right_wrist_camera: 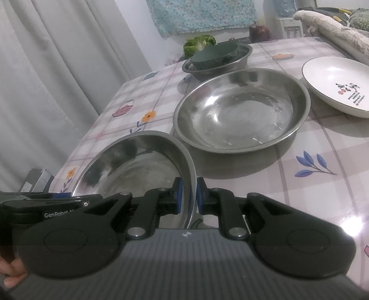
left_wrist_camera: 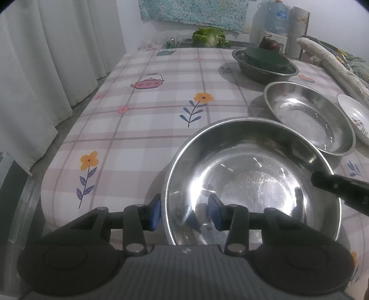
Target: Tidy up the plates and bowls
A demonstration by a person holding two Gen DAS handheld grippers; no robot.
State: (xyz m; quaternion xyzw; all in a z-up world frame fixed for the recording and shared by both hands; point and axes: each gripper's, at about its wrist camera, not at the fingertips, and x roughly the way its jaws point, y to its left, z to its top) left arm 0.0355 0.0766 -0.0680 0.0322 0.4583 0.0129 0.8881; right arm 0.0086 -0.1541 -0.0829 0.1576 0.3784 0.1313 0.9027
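A deep steel bowl (left_wrist_camera: 251,182) sits near the table's front edge; it also shows in the right wrist view (right_wrist_camera: 138,166). My left gripper (left_wrist_camera: 184,213) straddles its near-left rim, one blue pad outside and one inside, with a gap left. My right gripper (right_wrist_camera: 189,196) is shut on its right rim and shows in the left wrist view (left_wrist_camera: 341,187). Behind stands a shallow steel dish (right_wrist_camera: 242,108), also in the left wrist view (left_wrist_camera: 309,117). A white plate (right_wrist_camera: 339,85) lies to its right. A dark green bowl (right_wrist_camera: 214,55) sits inside a steel basin (right_wrist_camera: 219,67) farther back.
The table has a plaid flowered cloth (left_wrist_camera: 143,129). White curtains (left_wrist_camera: 46,69) hang along the left. A leafy cabbage (left_wrist_camera: 208,37), a dark red vegetable (right_wrist_camera: 259,32) and a water dispenser (left_wrist_camera: 275,18) stand at the far end. A rolled cloth (right_wrist_camera: 334,27) lies at the right.
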